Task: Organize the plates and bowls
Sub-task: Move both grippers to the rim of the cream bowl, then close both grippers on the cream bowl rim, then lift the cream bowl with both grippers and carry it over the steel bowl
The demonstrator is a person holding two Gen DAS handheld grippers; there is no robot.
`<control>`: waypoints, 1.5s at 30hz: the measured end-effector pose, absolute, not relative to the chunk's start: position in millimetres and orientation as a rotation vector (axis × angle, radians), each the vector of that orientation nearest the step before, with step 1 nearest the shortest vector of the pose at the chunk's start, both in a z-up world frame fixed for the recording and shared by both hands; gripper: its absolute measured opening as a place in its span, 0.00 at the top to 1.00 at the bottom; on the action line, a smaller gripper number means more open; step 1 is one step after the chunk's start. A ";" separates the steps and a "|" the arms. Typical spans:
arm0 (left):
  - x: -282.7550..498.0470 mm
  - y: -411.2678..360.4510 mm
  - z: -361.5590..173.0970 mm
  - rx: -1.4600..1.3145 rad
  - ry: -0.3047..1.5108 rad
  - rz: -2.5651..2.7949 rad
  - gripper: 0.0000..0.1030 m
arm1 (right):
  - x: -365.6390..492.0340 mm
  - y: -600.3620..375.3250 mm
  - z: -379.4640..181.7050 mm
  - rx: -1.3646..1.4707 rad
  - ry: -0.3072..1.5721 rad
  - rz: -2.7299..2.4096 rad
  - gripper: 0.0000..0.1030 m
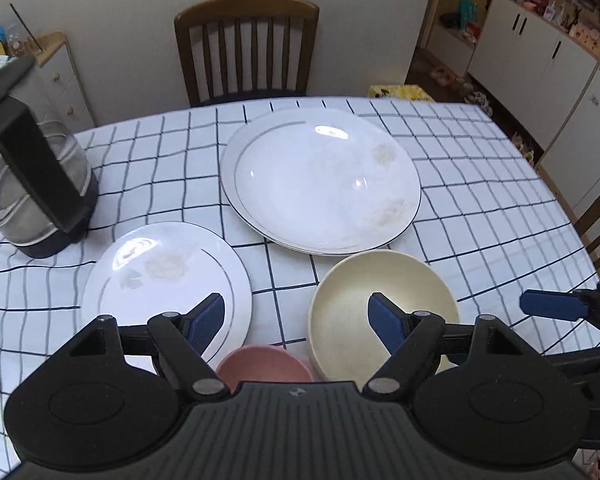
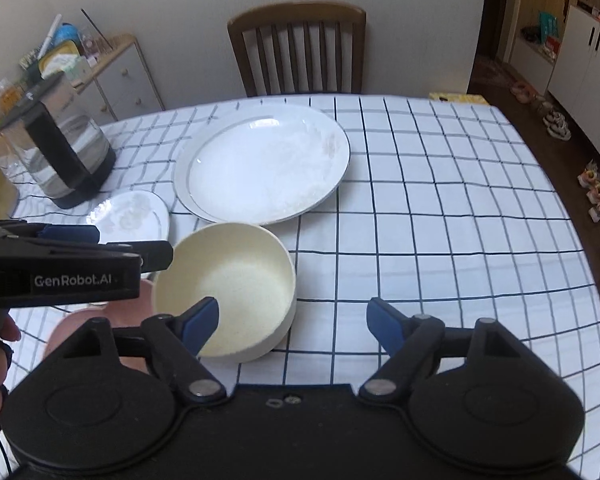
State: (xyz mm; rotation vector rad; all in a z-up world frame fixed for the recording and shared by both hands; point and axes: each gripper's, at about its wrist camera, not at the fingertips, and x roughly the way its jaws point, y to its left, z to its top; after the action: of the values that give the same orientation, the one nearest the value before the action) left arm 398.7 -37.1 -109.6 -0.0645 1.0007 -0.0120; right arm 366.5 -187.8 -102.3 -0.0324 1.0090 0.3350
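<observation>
We hold both grippers tilted down over checked tablecloth (image 1: pixel 460 184). Left gripper (image 1: pixel 296 324) gapes, empty, above pink bowl (image 1: pixel 264 364). Right gripper (image 2: pixel 292 320) likewise released, left finger over round cream bowl (image 2: pixel 228 280); large white plate (image 2: pixel 260 168) beyond.

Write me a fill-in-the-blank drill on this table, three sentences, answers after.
1. The large plate lies in front of a wooden ____.
2. The bowl beside the cream bowl is ____ in colour.
3. The kettle stands beyond the ____ plate.

Missing words: chair; pink; small
</observation>
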 end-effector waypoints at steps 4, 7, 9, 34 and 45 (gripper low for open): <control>410.8 -40.4 -126.0 -0.072 1.046 -0.019 0.37 | 379.9 -183.2 -118.4 -0.027 1.049 0.337 0.29; 415.8 -41.8 -136.2 -0.071 1.070 -0.015 0.48 | 388.4 -180.0 -128.8 -0.024 1.083 0.333 0.37; 420.2 -42.7 -143.2 -0.072 1.093 -0.015 0.58 | 391.9 -178.8 -134.0 -0.023 1.099 0.334 0.40; 410.8 -56.2 -147.6 -0.042 1.116 0.000 0.93 | 390.9 -171.1 -140.7 -0.014 1.143 0.304 0.94; 386.3 -74.1 -124.3 0.002 1.081 -0.035 0.95 | 373.4 -185.2 -125.1 0.000 1.131 0.284 0.96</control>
State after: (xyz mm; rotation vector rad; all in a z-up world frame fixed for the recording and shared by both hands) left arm 386.3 -74.1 -124.3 0.0019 1.0810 -0.0346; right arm 373.4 -185.2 -125.1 -0.0005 1.1306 0.2837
